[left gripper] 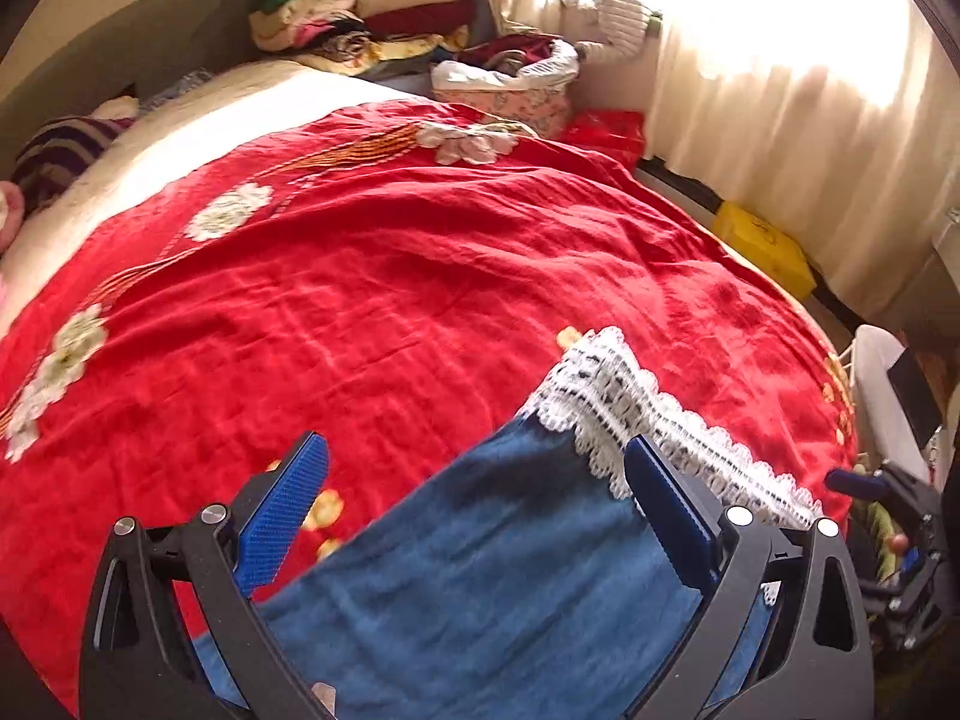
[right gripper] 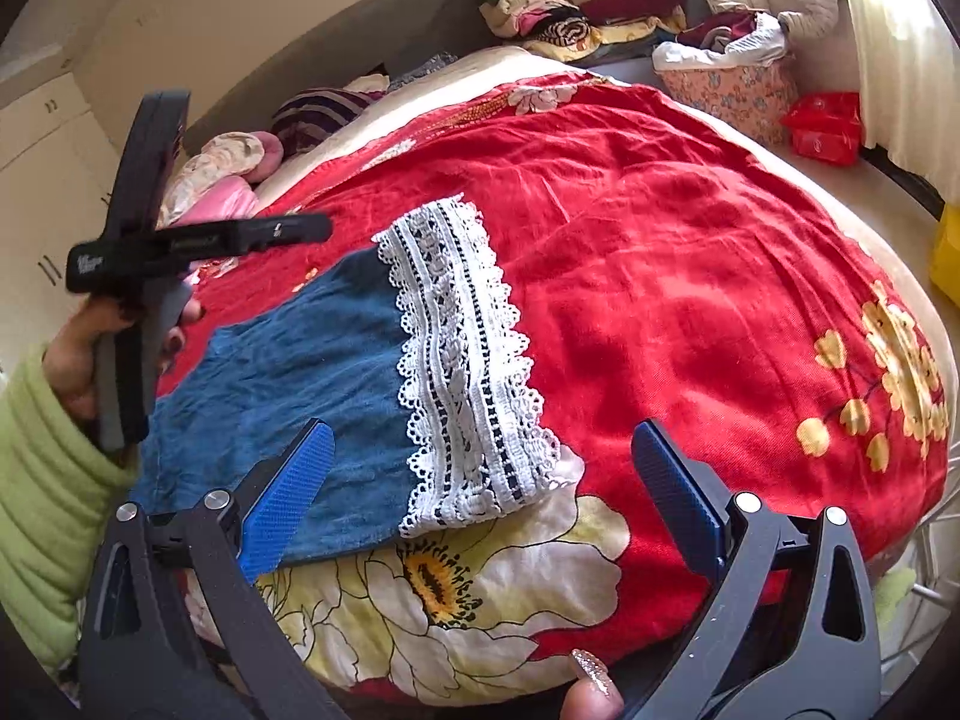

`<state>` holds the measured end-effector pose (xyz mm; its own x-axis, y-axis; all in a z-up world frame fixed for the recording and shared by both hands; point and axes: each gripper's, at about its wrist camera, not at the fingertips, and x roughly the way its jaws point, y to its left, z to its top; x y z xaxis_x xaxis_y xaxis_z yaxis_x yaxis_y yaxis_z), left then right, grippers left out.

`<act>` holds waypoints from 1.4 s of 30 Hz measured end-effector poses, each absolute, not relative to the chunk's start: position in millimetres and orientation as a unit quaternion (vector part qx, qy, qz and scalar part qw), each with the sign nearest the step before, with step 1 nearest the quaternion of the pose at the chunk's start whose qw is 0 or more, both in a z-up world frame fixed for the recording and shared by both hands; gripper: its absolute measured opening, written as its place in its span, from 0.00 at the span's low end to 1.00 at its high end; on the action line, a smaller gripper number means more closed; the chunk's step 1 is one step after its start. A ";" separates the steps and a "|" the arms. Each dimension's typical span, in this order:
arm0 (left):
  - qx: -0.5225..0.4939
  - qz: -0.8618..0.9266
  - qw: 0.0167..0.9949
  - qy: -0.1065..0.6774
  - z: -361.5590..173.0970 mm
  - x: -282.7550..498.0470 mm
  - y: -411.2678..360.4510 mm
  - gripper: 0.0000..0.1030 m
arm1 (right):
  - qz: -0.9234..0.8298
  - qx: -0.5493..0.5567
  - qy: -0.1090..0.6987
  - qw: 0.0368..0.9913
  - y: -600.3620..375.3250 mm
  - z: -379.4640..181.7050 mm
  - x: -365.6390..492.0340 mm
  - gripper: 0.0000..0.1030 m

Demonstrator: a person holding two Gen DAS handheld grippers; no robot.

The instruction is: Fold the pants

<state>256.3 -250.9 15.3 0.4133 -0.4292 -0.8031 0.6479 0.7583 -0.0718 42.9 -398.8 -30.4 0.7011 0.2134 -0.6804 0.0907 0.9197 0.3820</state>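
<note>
A red floral bedspread [right gripper: 690, 276] is spread over the bed, and on it the blue pants [right gripper: 300, 372] are laid flat near the front edge, their white lace hem [right gripper: 468, 360] turned toward the middle. The cloth is judged soft, light and limp (the lace likely to snag), best pinched at a hem corner. The left gripper [left gripper: 474, 516] and right gripper [right gripper: 480, 498] are seen spread wide, nothing grasped.

**Cut off & hidden**

Pants [left gripper: 510, 588]: waist end cut by left-wrist frame bottom, partly behind left gripper [left gripper: 474, 516] arms. In right-wrist view, near-left part hidden behind sleeve [right gripper: 42, 498] & right gripper [right gripper: 480, 492]. Clothes pile [right gripper: 576, 0]: too small/jumbled to tell items. Curtain [left gripper: 780, 60] blown out by glare.
</note>
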 end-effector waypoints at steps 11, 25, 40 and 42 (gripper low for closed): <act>0.097 -0.382 0.788 0.472 -17.3 279.0 -265.6 0.95 | 0.038 0.199 0.410 0.889 -389.0 -48.2 51.8 0.91; 0.087 -0.420 0.765 0.481 -40.4 267.5 -282.4 0.57 | 0.084 0.222 0.399 0.886 -384.5 -53.4 55.2 0.73; 0.046 -0.437 0.782 0.442 -14.4 250.5 -257.5 0.17 | 0.124 0.226 0.354 0.899 -373.2 -29.8 50.1 0.22; 0.027 -0.444 0.788 0.426 -2.6 249.1 -244.7 0.17 | 0.136 0.212 0.342 0.906 -363.7 -18.2 46.5 0.22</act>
<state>249.1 -244.7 -2.6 0.2434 -0.6765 -0.6950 0.7232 0.6041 -0.3348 46.5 -363.7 -18.2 0.7299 0.3901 -0.5613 -0.1008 0.8736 0.4761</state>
